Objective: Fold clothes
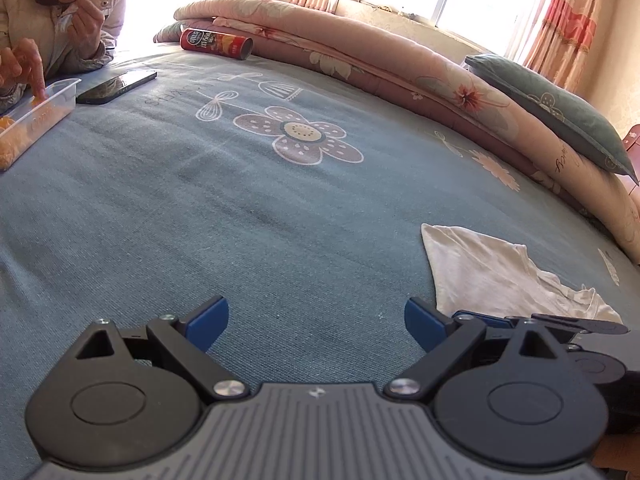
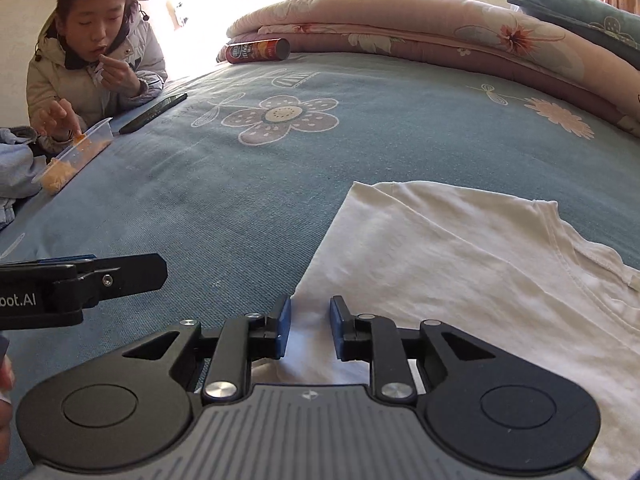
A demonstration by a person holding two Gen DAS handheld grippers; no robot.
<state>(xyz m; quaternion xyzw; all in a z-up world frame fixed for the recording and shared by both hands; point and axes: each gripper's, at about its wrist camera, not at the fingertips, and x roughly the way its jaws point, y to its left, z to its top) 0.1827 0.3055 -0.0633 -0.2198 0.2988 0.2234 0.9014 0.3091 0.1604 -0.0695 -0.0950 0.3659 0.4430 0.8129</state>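
The right gripper (image 2: 306, 326) hovers low over the near edge of the white T-shirt (image 2: 460, 264), fingers narrowly parted with cloth showing between them, nothing pinched. The left gripper (image 1: 316, 322) stands spread wide over bare blue bedsheet (image 1: 280, 216), just left of the T-shirt, holding nothing. The T-shirt lies on the bed, largely flat, its neckline toward the right and some bunching at that side. Judgement: folding appears barely begun; no clear fold is visible, and the whole folding sequence remains. Beyond the T-shirt to the left lie a plastic food container (image 2: 76, 156) and a phone (image 2: 154, 113); farther off, a chip can (image 2: 258, 51) against the folded quilt (image 2: 400, 20).
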